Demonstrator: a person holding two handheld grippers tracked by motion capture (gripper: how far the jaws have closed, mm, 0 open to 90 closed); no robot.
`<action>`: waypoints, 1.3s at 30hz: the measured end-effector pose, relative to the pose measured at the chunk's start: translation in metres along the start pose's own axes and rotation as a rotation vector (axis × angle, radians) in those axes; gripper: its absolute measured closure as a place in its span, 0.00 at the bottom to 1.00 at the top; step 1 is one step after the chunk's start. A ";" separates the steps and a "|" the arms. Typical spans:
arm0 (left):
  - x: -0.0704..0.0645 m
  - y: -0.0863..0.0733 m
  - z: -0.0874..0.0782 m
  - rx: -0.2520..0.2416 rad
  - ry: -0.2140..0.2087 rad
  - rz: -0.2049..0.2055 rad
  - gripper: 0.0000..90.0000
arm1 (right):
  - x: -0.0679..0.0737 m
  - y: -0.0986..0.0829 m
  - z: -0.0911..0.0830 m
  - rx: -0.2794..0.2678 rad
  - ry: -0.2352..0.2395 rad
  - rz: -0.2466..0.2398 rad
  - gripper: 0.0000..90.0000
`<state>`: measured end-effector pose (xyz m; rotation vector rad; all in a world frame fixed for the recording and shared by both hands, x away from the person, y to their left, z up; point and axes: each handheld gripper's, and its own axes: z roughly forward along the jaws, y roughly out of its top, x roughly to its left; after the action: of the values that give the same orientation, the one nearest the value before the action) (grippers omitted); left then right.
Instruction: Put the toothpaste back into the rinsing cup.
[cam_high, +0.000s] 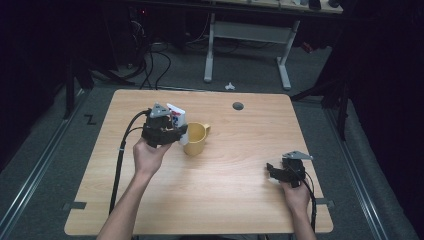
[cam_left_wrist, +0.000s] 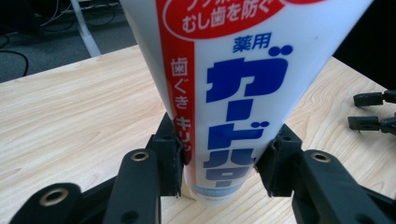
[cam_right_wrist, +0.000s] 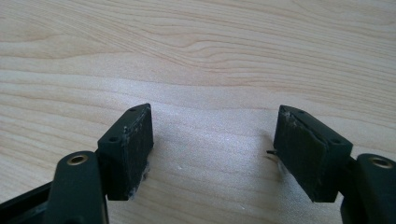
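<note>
left gripper (cam_left_wrist: 219, 163) was clamped on a white toothpaste tube (cam_left_wrist: 233, 93), upright, just beside the yellow mug (cam_high: 195, 138). label read 薬用, むし歯を防ぐ, big blue ガード; the rest was probably ハロー. right gripper (cam_right_wrist: 215, 144) rested jaws apart on the table (cam_high: 225, 200), well apart.

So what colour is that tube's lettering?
Mostly blue on the white tube, with a red stripe down one side; clearest in the left gripper view.
</note>
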<state>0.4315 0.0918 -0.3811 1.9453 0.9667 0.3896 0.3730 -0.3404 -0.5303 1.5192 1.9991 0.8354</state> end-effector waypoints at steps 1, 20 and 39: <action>-0.001 0.002 0.002 -0.002 -0.003 0.003 0.64 | 0.000 0.000 0.000 0.000 0.000 0.000 0.32; -0.008 0.013 0.024 0.002 -0.011 0.011 0.64 | 0.000 0.000 0.000 0.002 -0.001 -0.001 0.32; 0.000 0.012 0.040 -0.006 0.030 -0.011 0.64 | 0.000 0.000 0.000 0.001 -0.001 0.000 0.32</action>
<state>0.4612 0.0652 -0.3933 1.9331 0.9940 0.4153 0.3729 -0.3404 -0.5302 1.5195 1.9998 0.8331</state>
